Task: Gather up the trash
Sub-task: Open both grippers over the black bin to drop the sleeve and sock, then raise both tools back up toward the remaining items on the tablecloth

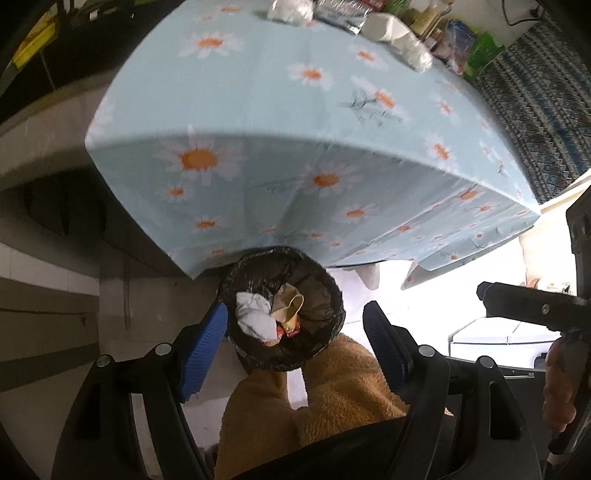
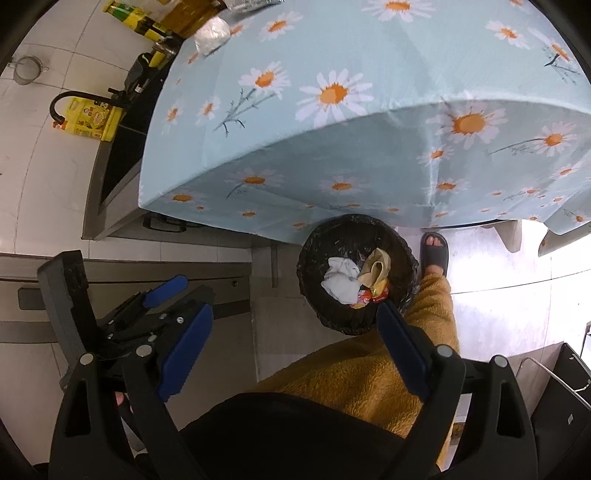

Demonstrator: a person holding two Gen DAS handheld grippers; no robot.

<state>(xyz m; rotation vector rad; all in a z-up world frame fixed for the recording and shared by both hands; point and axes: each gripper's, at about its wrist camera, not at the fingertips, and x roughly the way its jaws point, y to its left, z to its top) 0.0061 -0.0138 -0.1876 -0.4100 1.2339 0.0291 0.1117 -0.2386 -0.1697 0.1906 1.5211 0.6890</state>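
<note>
A round bin with a black liner (image 1: 325,295) stands on the floor below the table's front edge; it also shows in the right wrist view (image 2: 314,266). In it lie a crumpled white tissue (image 1: 255,314) (image 2: 340,280), a tan paper wrapper (image 1: 288,301) (image 2: 375,271) and a red wrapper (image 2: 364,297). My left gripper (image 1: 295,317) is open and empty, high above the bin. My right gripper (image 2: 291,314) is open and empty, above the bin's left side. The left gripper shows in the right wrist view (image 2: 173,299).
A table with a blue daisy cloth (image 1: 280,103) (image 2: 369,74) carries crumpled white wrappers (image 1: 413,48) (image 2: 210,35) and a plastic bottle (image 1: 343,11) at its far edge. A dark counter with yellow bottles (image 2: 92,118) stands left. The person's orange-clad legs (image 2: 369,369) and a sandalled foot (image 2: 436,251) are beside the bin.
</note>
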